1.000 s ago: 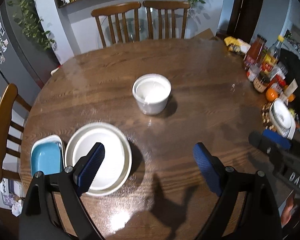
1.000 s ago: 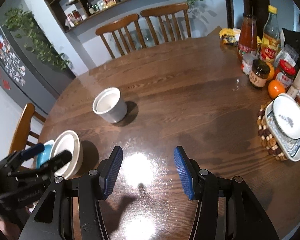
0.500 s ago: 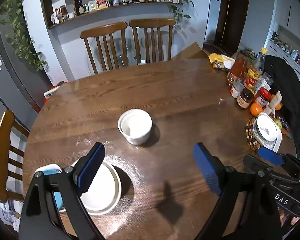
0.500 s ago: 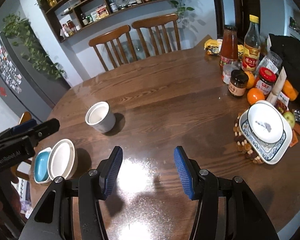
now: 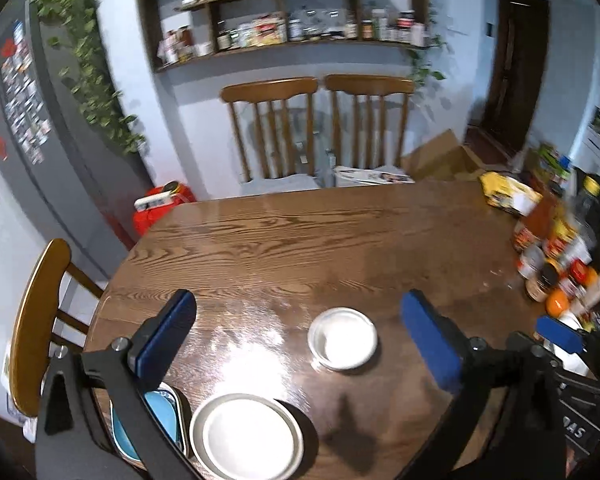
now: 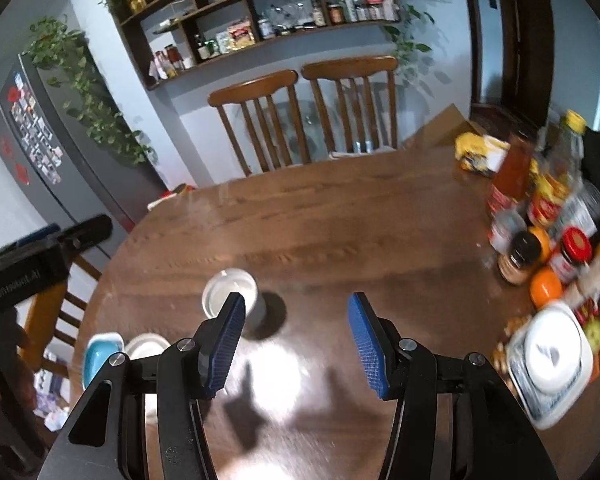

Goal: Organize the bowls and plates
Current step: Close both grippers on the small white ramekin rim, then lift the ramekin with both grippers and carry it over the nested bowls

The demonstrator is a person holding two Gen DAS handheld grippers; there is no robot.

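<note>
Hovering above the bench (image 5: 340, 240), left gripper (image 5: 300, 336) is opening its fingers wide, nothing between them; right gripper (image 6: 296, 344) sits half-spread, empty. White bowl (image 5: 343, 343) stands alone mid-bench, apparently next for collection. White plate (image 5: 247, 436) and blue dish (image 5: 162, 420) lie touching at the near-left edge, likely the gathering spot.

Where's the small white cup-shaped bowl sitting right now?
In the left wrist view the white bowl stands alone near the middle of the table, just beyond the white plate and blue dish at the near left edge.
</note>
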